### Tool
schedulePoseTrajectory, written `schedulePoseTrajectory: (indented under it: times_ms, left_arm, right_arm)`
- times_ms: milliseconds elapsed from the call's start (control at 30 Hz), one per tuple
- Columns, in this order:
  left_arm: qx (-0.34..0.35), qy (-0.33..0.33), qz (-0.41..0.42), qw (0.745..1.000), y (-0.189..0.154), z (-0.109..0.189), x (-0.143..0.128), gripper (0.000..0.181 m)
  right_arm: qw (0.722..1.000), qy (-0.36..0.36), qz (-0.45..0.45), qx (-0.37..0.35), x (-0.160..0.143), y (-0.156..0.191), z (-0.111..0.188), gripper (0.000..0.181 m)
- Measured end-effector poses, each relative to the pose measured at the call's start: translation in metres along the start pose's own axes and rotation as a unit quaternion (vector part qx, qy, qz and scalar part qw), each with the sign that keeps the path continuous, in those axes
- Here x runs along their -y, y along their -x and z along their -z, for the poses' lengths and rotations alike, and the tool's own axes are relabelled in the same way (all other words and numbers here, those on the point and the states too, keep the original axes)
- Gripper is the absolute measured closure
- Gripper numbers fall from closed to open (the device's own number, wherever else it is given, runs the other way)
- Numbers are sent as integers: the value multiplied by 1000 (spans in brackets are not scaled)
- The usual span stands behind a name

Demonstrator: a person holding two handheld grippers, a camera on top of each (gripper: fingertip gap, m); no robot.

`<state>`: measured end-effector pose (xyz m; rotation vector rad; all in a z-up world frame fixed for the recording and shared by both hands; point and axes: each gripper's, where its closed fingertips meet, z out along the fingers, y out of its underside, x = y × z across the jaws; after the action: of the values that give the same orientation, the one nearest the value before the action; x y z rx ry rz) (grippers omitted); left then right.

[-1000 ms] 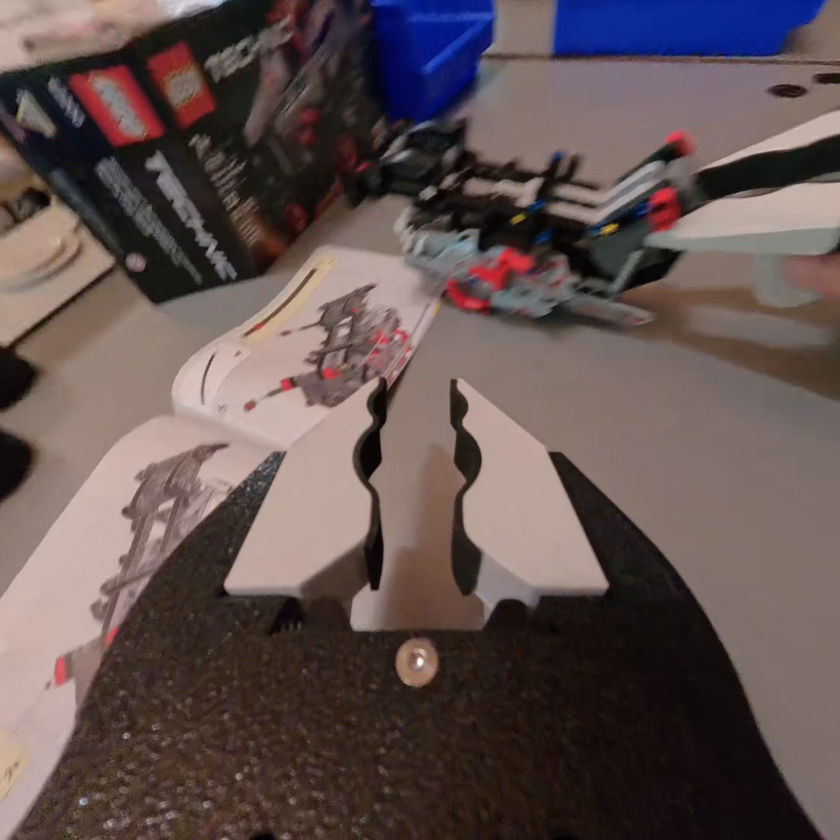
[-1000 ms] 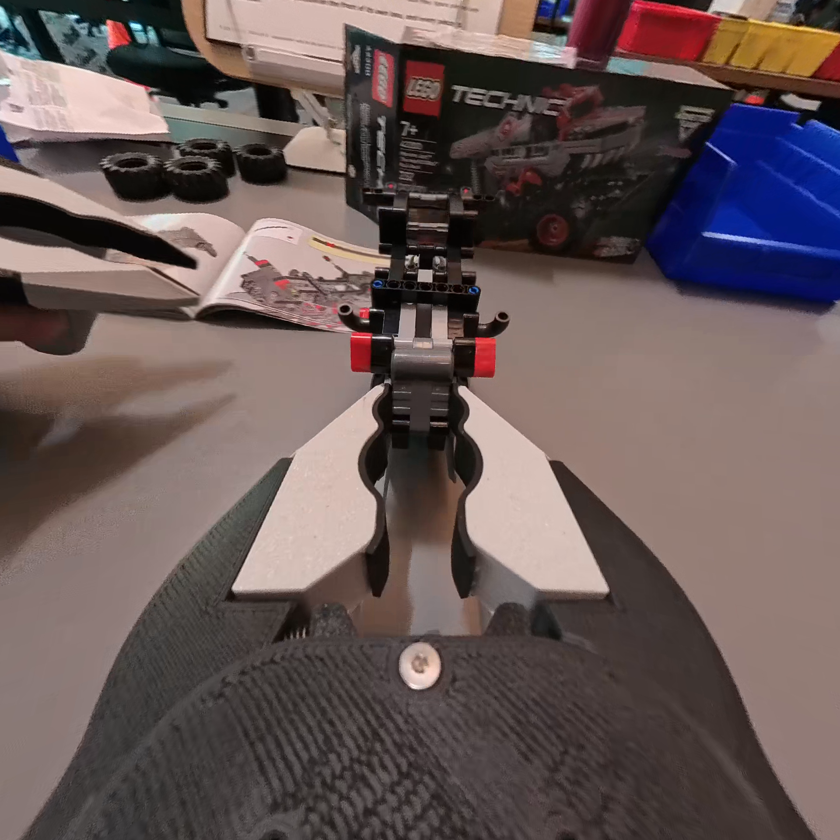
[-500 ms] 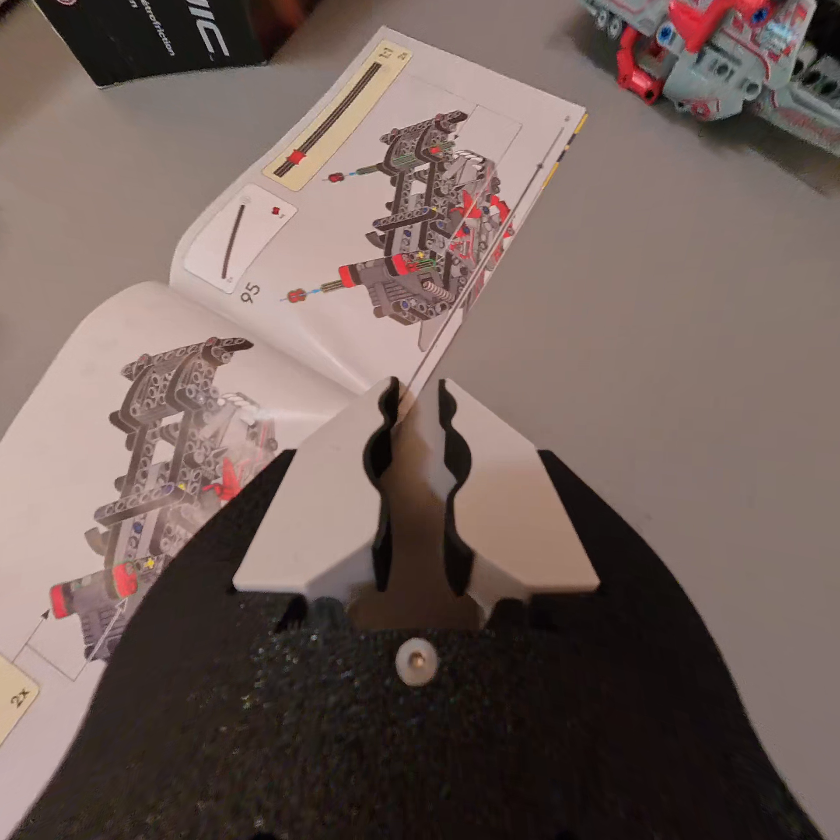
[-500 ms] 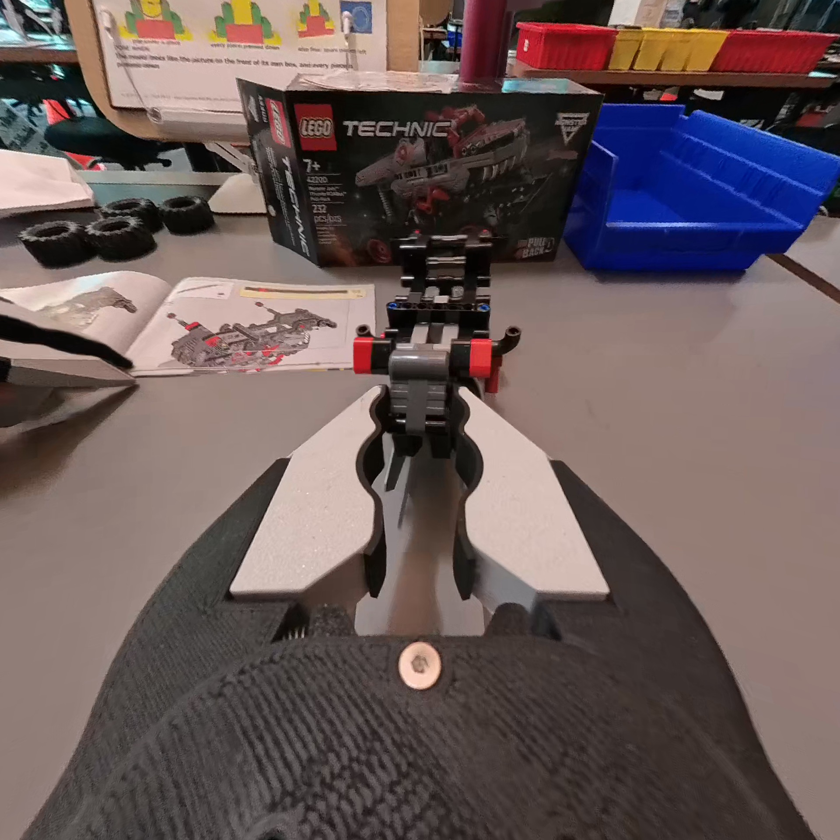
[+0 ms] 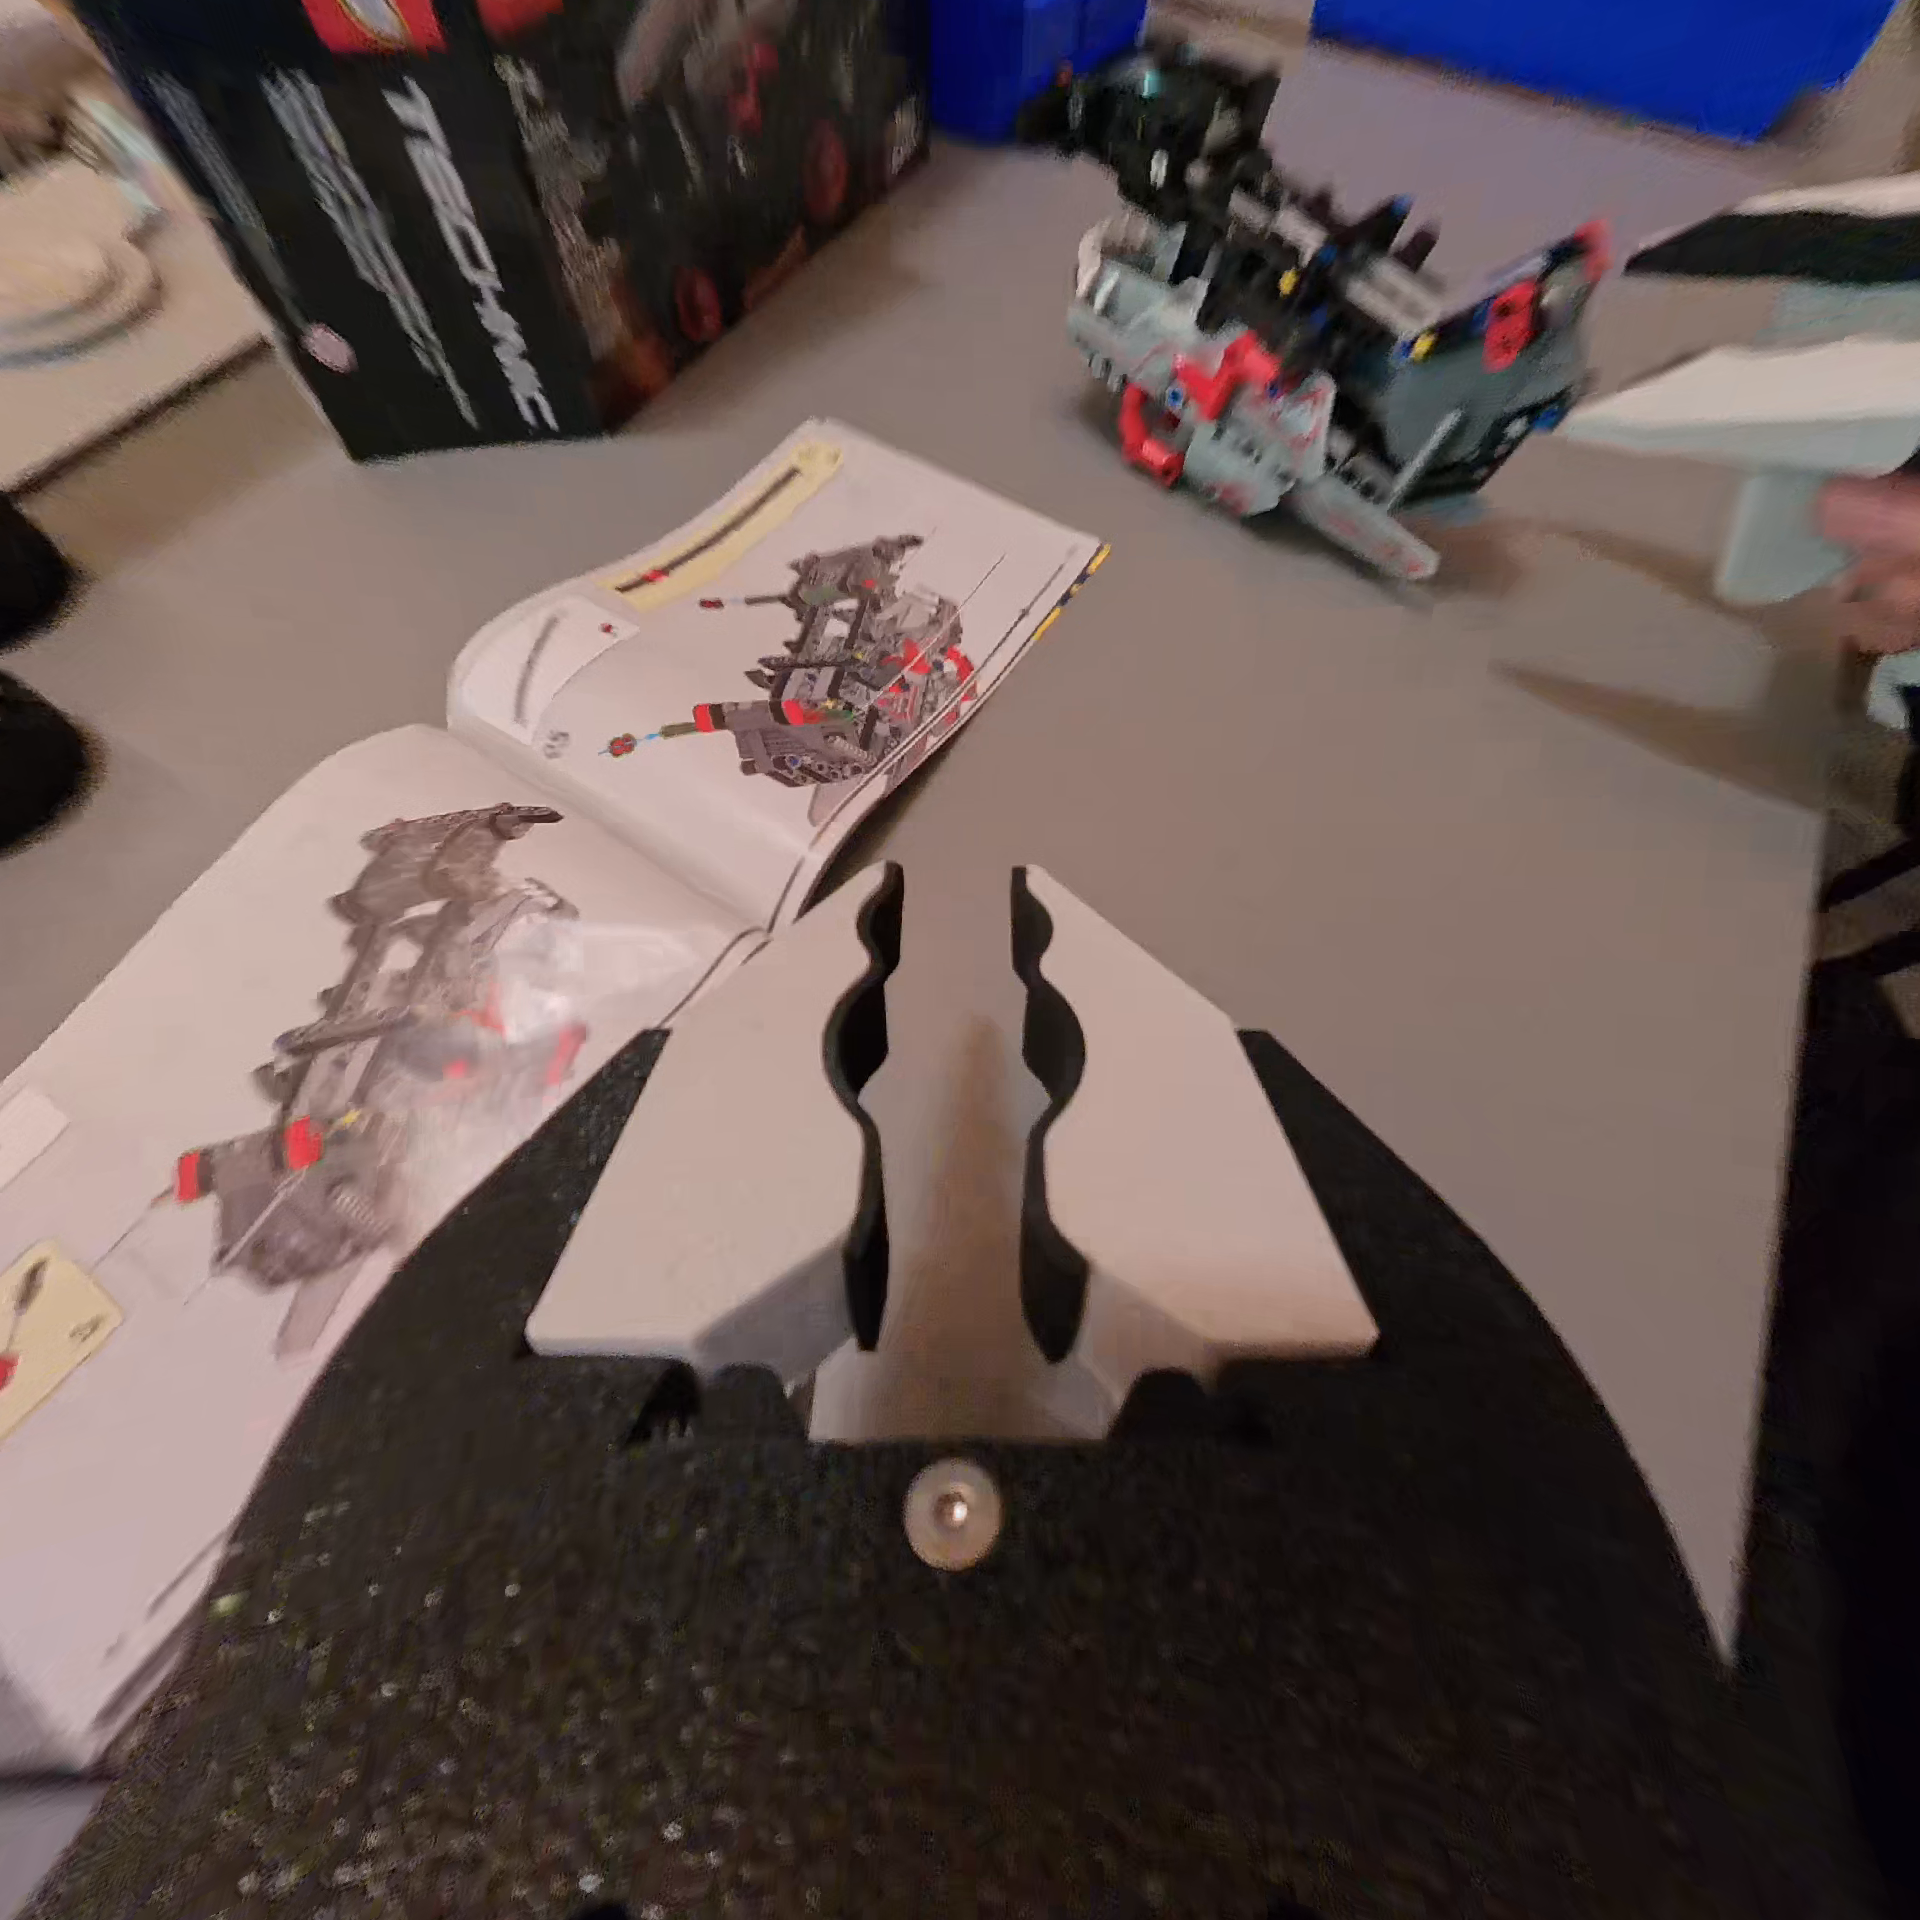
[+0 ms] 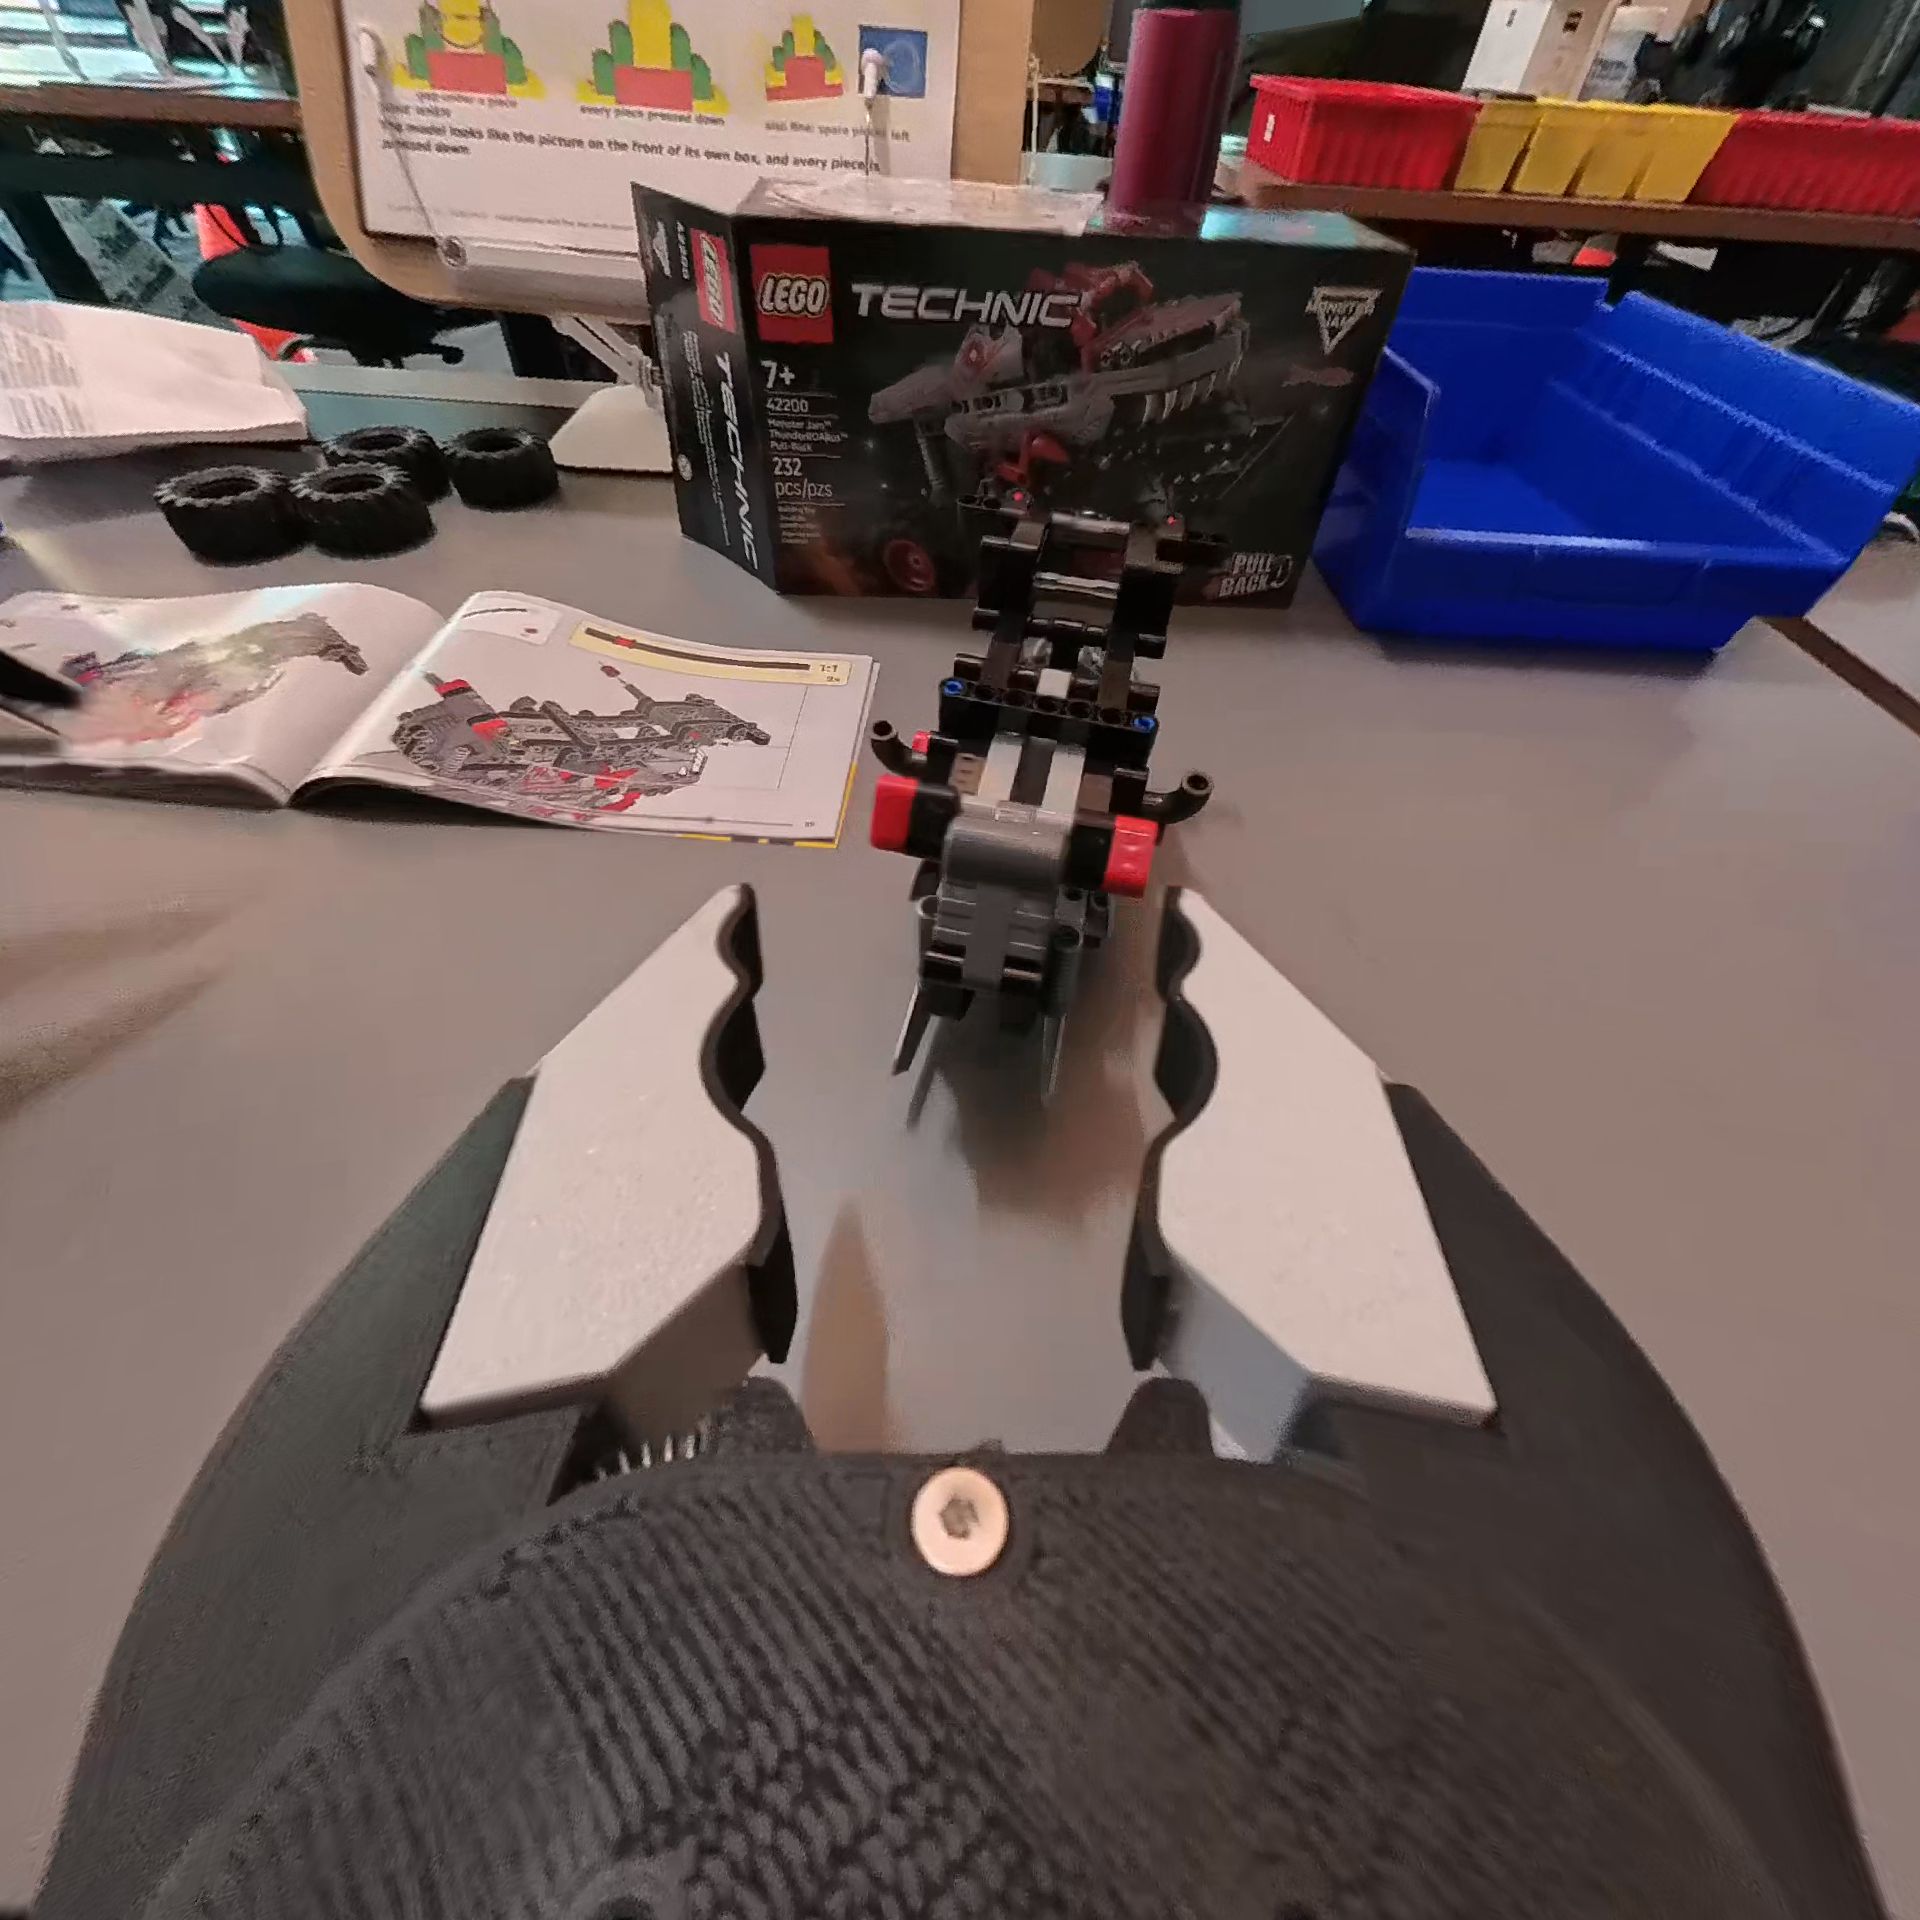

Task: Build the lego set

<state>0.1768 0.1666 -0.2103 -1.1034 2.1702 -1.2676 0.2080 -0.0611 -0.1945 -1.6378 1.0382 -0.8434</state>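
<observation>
**Model let go, wheels not yet on**

Released since half a second ago, the partly built lego model (image 6: 1023, 821) now stands on the grey table (image 6: 1507, 987) between the spread fingers of the right gripper (image 6: 956, 935), touching neither. The left gripper (image 5: 951, 904) has drawn back from the open instruction booklet (image 5: 582, 831); its jaws stand narrowly apart on nothing. Chassis and body look assembled, though blur hides the detail. Four black tyres (image 6: 343, 494) lie well apart by the set's box (image 6: 1018, 405), so the wheels at least seem left to fit.
</observation>
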Motion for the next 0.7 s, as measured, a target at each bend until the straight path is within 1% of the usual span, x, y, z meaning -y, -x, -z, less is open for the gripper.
schedulePoseTrajectory:
  times_ms: [67, 100, 133, 200, 233, 300, 367, 467, 500, 533, 567, 633, 700]
  left_arm:
    - [36, -19, -4, 999, 7, 36, 4, 168]
    - [70, -2, 1, 998, 18, 53, -4, 170]
    - [110, 37, 20, 993, 34, 69, -21, 167]
    - [171, 123, 90, 973, 56, 93, -61, 149]
    - [192, 141, 115, 964, 62, 99, -76, 141]
    - [234, 155, 134, 950, 73, 104, -102, 134]
    - [276, 158, 150, 936, 83, 105, -119, 135]
    - [292, 147, 184, 927, 91, 94, -131, 136]
    - [306, 131, 187, 924, 97, 94, -129, 142]
    - [315, 127, 185, 922, 101, 94, -129, 144]
    - [316, 125, 187, 922, 102, 94, -129, 150]
    - [314, 117, 195, 922, 102, 92, -129, 170]
    - [321, 107, 205, 918, 103, 95, -130, 173]
  right_arm:
    - [1000, 11, 12, 1, -1, -1, 13, 89]
    - [1000, 19, 20, -4, -3, -3, 19, 84]
    - [999, 21, 30, -9, -1, -4, 26, 80]
    - [998, 2, 60, -17, 12, 1, 38, 80]
    - [997, -13, 76, -12, 21, 10, 42, 81]
    - [994, -45, 93, 27, 39, 42, 47, 88]
    - [989, -73, 83, 101, 47, 84, 47, 101]
    - [969, -87, 78, 219, 42, 149, 40, 113]
    - [960, -82, 87, 253, 36, 168, 35, 115]
    - [954, -71, 97, 276, 30, 182, 29, 114]
    - [948, -57, 107, 294, 24, 192, 22, 113]
    - [938, -35, 122, 323, 16, 207, 12, 111]
    - [930, -34, 133, 340, 17, 212, 3, 113]
